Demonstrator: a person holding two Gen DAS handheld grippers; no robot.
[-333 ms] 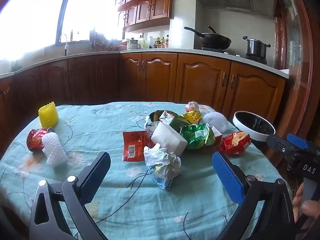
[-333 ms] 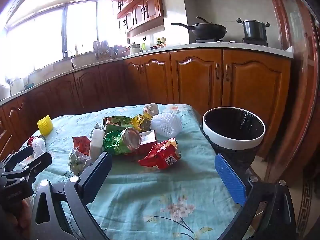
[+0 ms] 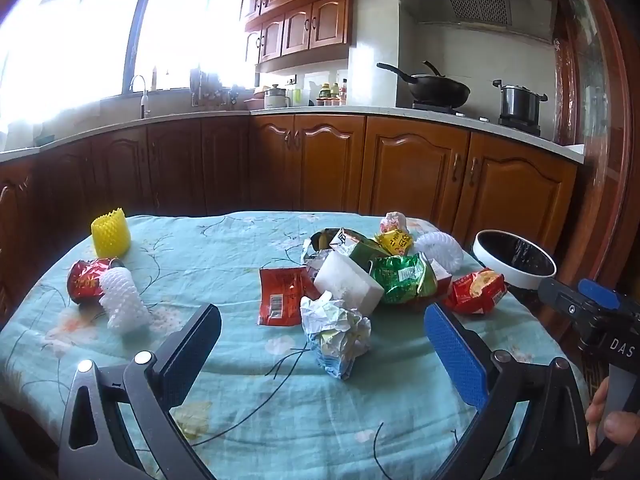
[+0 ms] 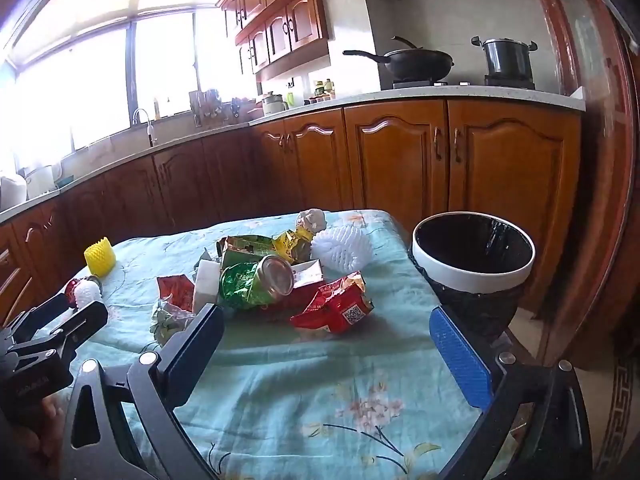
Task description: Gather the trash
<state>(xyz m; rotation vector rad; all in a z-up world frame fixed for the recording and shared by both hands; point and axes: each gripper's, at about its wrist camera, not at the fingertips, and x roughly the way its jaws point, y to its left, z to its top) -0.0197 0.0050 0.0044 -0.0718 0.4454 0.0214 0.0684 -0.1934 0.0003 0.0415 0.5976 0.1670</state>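
Observation:
Trash lies piled on the teal flowered tablecloth (image 3: 224, 256): a crumpled paper ball (image 3: 336, 332), a flat red wrapper (image 3: 280, 296), a white foam block (image 3: 348, 284), a green bag (image 3: 404, 276) and a red snack bag (image 3: 476, 292). A white-rimmed bin (image 4: 474, 256) with a black liner stands off the table's right edge. My left gripper (image 3: 320, 356) is open and empty, just short of the paper ball. My right gripper (image 4: 328, 348) is open and empty, just short of the red snack bag (image 4: 336, 306). The left gripper also shows in the right wrist view (image 4: 60, 320).
A yellow foam net (image 3: 110, 234), a red can (image 3: 86, 282) and a white foam net (image 3: 124, 304) lie at the table's left. Another white foam net (image 4: 340, 250) lies near the bin. Wooden cabinets and a counter run behind the table.

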